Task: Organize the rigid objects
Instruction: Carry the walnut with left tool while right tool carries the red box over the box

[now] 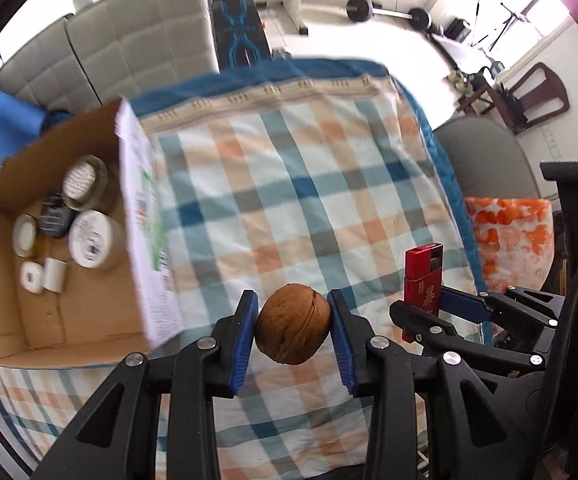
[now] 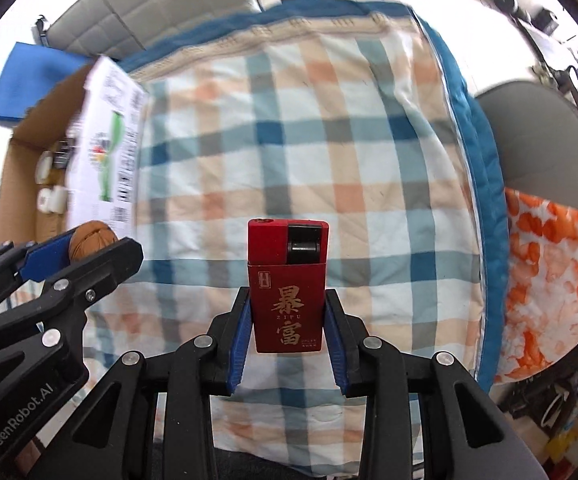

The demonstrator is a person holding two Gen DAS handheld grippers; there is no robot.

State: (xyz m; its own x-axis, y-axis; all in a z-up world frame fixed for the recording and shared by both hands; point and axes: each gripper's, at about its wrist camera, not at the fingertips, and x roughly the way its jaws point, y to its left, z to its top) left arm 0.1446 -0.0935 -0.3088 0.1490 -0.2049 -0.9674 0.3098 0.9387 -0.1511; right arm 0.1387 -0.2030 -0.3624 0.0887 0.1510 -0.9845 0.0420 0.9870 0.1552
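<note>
From the left wrist we see our left tongs (image 1: pixel 293 326) pinching a wrinkled brown walnut (image 1: pixel 292 323) above the plaid quilt (image 1: pixel 289 184); beside it an open cardboard box (image 1: pixel 65 280) holds round white jars (image 1: pixel 91 239), blurred; from the right wrist, our right tongs (image 2: pixel 287 322) clamp a glossy red lighter (image 2: pixel 287 286), upright; the box is partly cut off.

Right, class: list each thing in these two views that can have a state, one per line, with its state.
Left gripper: shut on walnut, held clear of the cloth.
Right gripper: shut on red lighter, upright.
Cardboard box: open, small tubs inside.
Checked cloth: spread flat.
</note>
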